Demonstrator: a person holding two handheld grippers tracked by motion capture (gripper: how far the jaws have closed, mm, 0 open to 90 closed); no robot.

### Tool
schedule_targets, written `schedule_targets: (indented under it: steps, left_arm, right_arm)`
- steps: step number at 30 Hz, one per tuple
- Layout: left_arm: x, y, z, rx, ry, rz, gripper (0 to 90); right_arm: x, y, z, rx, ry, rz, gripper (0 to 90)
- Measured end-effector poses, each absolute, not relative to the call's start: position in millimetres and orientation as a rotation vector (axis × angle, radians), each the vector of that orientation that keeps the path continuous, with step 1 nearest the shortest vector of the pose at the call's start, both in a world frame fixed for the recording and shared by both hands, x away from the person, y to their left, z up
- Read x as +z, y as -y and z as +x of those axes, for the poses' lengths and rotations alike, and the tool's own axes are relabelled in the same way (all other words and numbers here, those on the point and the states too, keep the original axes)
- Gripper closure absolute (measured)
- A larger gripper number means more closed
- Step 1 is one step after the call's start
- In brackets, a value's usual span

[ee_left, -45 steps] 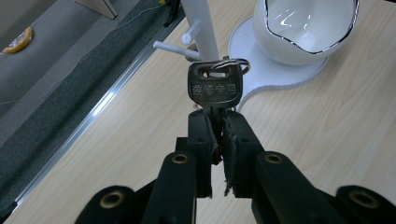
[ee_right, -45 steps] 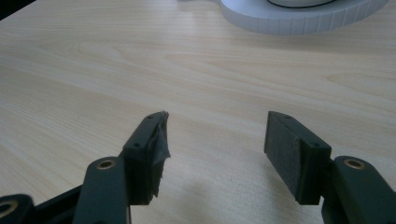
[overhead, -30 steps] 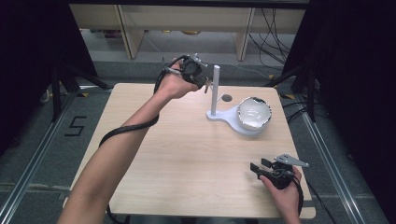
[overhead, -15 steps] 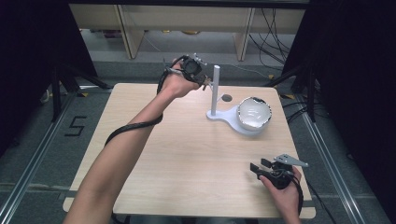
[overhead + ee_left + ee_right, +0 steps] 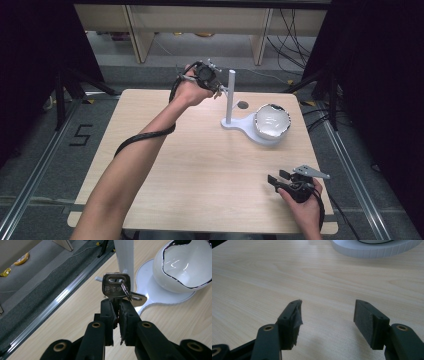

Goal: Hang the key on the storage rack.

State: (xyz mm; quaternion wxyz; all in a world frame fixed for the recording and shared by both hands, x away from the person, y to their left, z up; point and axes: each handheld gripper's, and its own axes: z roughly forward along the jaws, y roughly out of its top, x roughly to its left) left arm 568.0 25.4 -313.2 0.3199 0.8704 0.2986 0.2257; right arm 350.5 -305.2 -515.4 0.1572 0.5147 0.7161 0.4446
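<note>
Now the left gripper (image 5: 115,311) is closed tightly on a silver key (image 5: 116,287), holding it by the blade so that the head with its slot stands above the jaw tips. A second key (image 5: 137,298) hangs from the same ring and lies to the side, just behind the first one. The head of the held key is right in front of a white post (image 5: 125,257), near a small peg that sticks out from it. In the high view the left gripper (image 5: 216,85) is raised at the far side of the table (image 5: 200,165), just beside the post (image 5: 231,95). The post stands on a flat white base (image 5: 245,127), and a white bowl (image 5: 272,121) rests on the same base. The right gripper (image 5: 328,315) has its jaws wide apart with nothing between them, low over the bare wood. It (image 5: 276,181) sits near the front right corner of the table, well apart from the base.
</note>
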Motion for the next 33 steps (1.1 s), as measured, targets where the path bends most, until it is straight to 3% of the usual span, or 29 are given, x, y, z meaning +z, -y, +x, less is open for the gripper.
schedule_targets:
  steps: [18,33]
  left_arm:
    - [-308.4,-16.2,565.8,0.607,-0.721,2.318,81.6]
    - [-315.2,-21.0,574.5,0.620,-0.772,2.298,81.6]
  right_arm:
    - [-517.3,303.5,351.9,1.309,-2.034,1.471,40.0]
    - [-516.6,303.7,351.1,1.316,-2.049,1.479,40.0]
